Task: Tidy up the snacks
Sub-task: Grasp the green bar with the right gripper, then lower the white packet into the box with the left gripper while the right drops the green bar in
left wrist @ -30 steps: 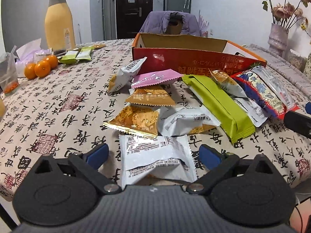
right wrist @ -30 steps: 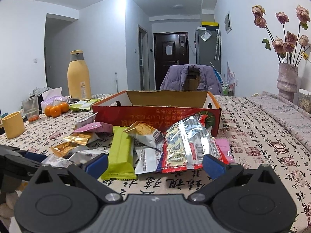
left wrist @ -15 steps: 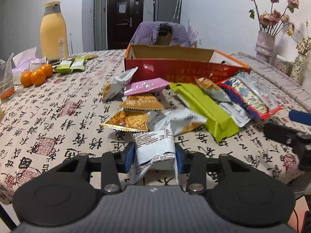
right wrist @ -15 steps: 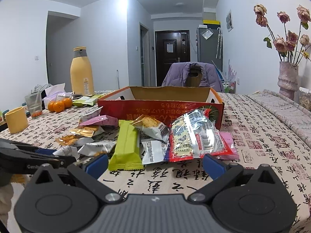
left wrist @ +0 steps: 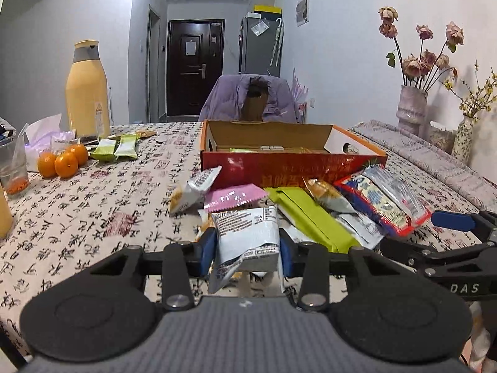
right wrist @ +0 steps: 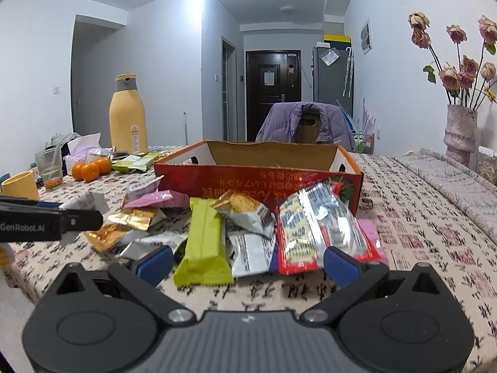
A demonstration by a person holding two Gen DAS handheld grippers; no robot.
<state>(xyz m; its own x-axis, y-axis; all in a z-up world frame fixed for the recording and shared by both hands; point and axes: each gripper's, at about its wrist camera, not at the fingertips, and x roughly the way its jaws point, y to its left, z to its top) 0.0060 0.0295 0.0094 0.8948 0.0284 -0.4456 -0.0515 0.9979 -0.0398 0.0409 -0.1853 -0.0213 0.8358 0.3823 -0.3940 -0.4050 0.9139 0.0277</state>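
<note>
One white packet [left wrist: 247, 236] sits pinched between the blue pads of the left gripper [left wrist: 247, 244], raised just off the tabletop [left wrist: 93, 217] in front of the snack pile. The grip lies across the packet's soft middle and the foil bulges above the pads, so the likeliest trouble is a slip: the crinkled film could slide out on the way to the box [left wrist: 289, 168], or the contents could be crushed if the squeeze is hard. The box wall stands between packet and opening, so a low carry could catch the packet on the rim. Its dangling lower corner could also drag the gold packets [right wrist: 124, 227] lying near it.

The right gripper [right wrist: 248, 264] hovers with its jaws spread wide and nothing between them, close over the green bar [right wrist: 203, 242] and the red-edged bag [right wrist: 320, 233]; a careless drop there could scatter the pile.

Counted: one box, one green bar, one red-edged bag, one pink packet [left wrist: 234, 197], two gold packets, three oranges [left wrist: 62, 161], two small green packets [left wrist: 116, 150] near the yellow bottle [left wrist: 88, 90]. The silver-white packets overlap too much for a sure count; at least four show besides the held one.
</note>
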